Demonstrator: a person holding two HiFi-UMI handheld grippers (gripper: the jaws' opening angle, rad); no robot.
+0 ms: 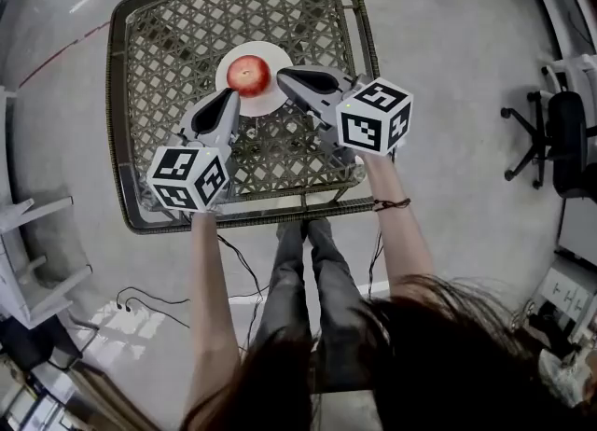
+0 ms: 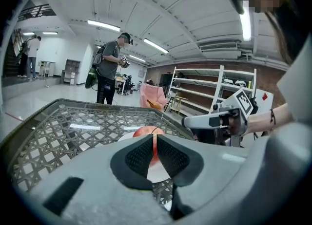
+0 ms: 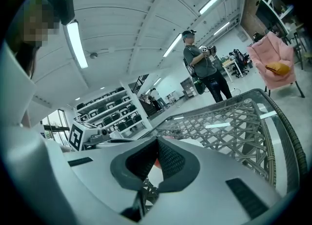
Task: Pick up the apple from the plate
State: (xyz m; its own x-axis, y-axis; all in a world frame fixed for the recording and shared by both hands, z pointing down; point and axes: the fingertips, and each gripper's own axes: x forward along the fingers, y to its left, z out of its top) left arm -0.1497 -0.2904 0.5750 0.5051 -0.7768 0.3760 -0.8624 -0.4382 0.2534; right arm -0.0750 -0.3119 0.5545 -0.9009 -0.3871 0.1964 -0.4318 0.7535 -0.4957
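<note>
A red apple [image 1: 248, 75] lies on a round white plate [image 1: 270, 101] in the middle of a glass-topped wicker table [image 1: 140, 56]. My left gripper [image 1: 228, 95] hovers just left of the plate, its jaws shut with nothing between them. My right gripper [image 1: 283, 76] sits close to the apple's right side, also shut and empty, its tips over the plate's edge. In the left gripper view the apple [image 2: 146, 132] peeks above the shut left gripper [image 2: 155, 147] and the right gripper's body [image 2: 214, 121] shows at right. The right gripper view shows a sliver of the apple [image 3: 155, 163] behind the shut right gripper [image 3: 157, 147].
The table's raised wicker rim [image 1: 238, 215] runs along the near edge by my legs. A black office chair [image 1: 560, 135] stands at the right, white shelving [image 1: 33, 252] at the left, and cables [image 1: 163, 303] lie on the floor. A person [image 2: 109, 68] stands beyond the table's far side.
</note>
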